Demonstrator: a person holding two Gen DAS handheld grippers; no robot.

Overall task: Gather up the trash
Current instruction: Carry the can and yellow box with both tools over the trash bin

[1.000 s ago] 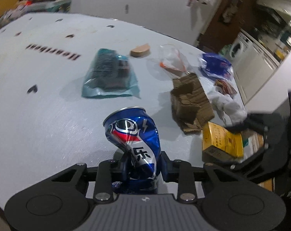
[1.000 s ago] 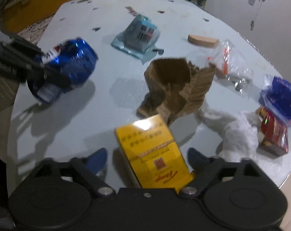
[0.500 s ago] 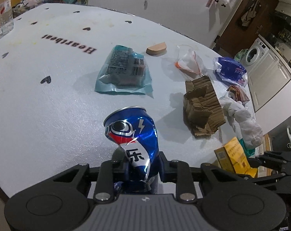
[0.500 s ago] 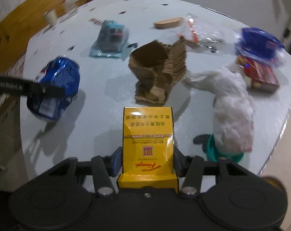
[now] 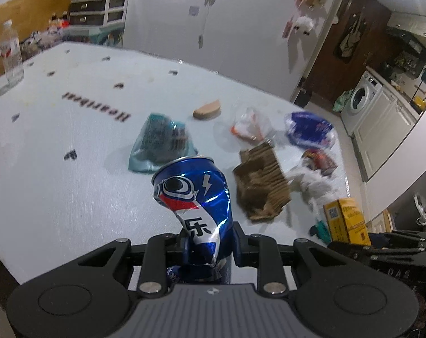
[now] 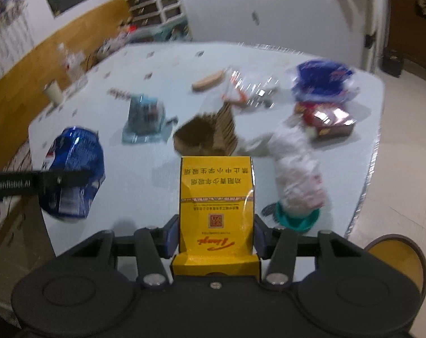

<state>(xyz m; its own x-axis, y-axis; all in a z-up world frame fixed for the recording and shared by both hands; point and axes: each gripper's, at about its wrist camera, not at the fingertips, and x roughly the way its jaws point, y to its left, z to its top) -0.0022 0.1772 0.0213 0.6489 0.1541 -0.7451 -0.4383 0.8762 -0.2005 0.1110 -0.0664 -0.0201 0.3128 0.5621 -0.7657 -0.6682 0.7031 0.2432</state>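
Note:
My left gripper (image 5: 208,243) is shut on a crushed blue drink can (image 5: 196,197), held upright above the pale table (image 5: 58,191). The same can (image 6: 75,169) shows at the left of the right wrist view. My right gripper (image 6: 215,235) is shut on a yellow carton (image 6: 215,197), lifted off the table; that carton (image 5: 345,219) appears at the lower right of the left wrist view. Still lying on the table are torn brown cardboard (image 5: 260,180), a teal packet (image 5: 159,140), a clear bag (image 5: 246,126), a blue wrapper (image 5: 308,129), a red pack (image 6: 325,121) and crumpled white tissue (image 6: 294,166).
A tan wedge (image 5: 207,109) lies toward the far side of the table. A water bottle (image 5: 11,53) and a paper cup (image 6: 53,92) stand at the far end. A teal lid (image 6: 297,219) sits under the tissue near the table's edge. A yellow round stool (image 6: 396,256) is beside the table.
Both grippers rose off the table with their loads. The right gripper closed on the yellow carton, rolled it upright and lifted it. The left kept its grip on the can.

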